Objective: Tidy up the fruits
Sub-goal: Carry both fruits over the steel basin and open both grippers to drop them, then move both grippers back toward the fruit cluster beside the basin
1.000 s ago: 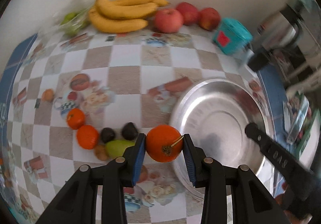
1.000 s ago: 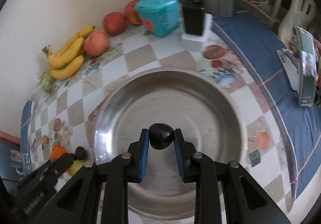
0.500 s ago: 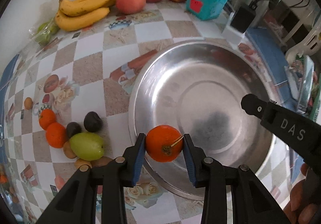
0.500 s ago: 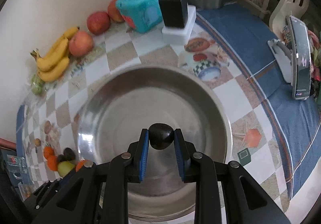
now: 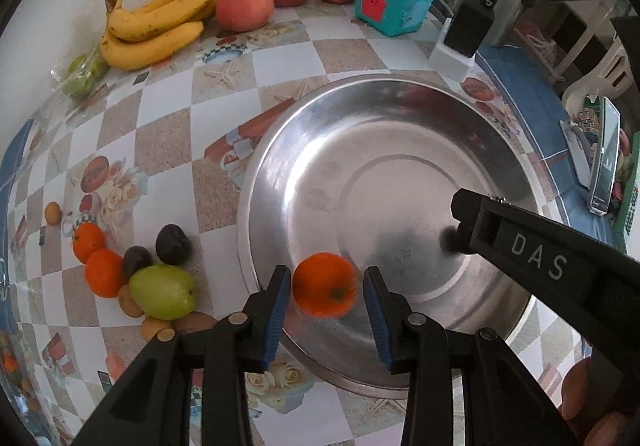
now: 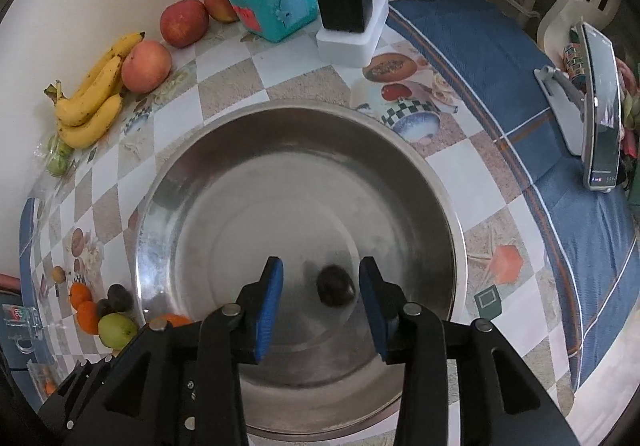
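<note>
Release is happening on both sides at once: the left gripper (image 5: 326, 310), which was pinching the tangerine (image 5: 325, 285) a moment ago, is spreading its jaws, and the fruit is sitting blurred between them, clear of both pads, just inside the near rim of the steel basin (image 5: 280, 150). The right gripper (image 6: 320, 296) has also just been opening, and the dark plum (image 6: 335, 285) it was clamping is now lying loose on the basin floor between its parted fingers. Two fruits are therefore landing in the basin, while the remaining small fruits (image 5: 132, 278) are waiting on the checked tablecloth (image 5: 168, 134) beside it.
</note>
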`<state>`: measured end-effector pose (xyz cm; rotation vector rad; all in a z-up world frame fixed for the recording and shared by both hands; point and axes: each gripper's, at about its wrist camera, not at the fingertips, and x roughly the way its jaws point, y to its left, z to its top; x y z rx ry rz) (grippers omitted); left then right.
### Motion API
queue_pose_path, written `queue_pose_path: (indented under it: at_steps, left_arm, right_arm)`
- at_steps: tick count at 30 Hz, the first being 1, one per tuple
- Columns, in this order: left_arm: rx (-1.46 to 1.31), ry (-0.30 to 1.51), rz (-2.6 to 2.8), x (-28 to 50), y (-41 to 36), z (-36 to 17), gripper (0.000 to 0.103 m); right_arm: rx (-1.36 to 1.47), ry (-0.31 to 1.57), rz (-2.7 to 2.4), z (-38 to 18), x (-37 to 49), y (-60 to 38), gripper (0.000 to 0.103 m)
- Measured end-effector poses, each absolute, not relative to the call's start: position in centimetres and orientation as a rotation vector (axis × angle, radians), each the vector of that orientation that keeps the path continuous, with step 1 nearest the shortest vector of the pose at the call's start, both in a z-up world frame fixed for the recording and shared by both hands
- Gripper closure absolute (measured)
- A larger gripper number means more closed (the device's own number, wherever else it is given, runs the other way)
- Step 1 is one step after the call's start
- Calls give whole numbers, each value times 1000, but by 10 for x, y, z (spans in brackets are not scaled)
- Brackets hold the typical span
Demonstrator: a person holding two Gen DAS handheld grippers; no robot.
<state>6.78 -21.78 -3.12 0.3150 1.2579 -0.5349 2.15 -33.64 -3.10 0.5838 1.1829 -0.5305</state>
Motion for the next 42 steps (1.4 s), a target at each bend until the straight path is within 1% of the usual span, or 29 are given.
queue_pose_path:
  at_steps: [3, 6, 15, 32, 34, 39, 41, 42]
  left_arm:
    - [320, 1241, -541, 65, -220, -26, 53]
    - [323, 1226, -546, 62, -222, -21, 52]
    - [287, 1226, -501, 72, -206, -15, 52]
    - [33, 1270, -276, 125, -111, -4, 51]
    - [9, 1275, -258, 129, -101, -4, 46]
    - [-59, 1281, -209, 137, -74, -2, 45]
    - [-82, 1283, -190, 140, -65, -1, 39]
    - [-88, 1283, -180, 141, -61, -1, 30]
  right_arm:
    - [579, 1169, -533, -25, 21, -336, 60]
    - [575, 1150, -538, -18, 19, -336, 52]
    - [588, 1126, -559, -11, 13, -339, 52]
    - [566, 1138, -493, -9, 24, -316, 52]
    - [554, 1137, -485, -7, 26, -311, 52]
    - [528, 1129, -452, -1, 30, -299, 52]
    - [513, 1130, -443, 0, 32, -294, 52]
    - [505, 1132, -436, 1, 33, -292, 47]
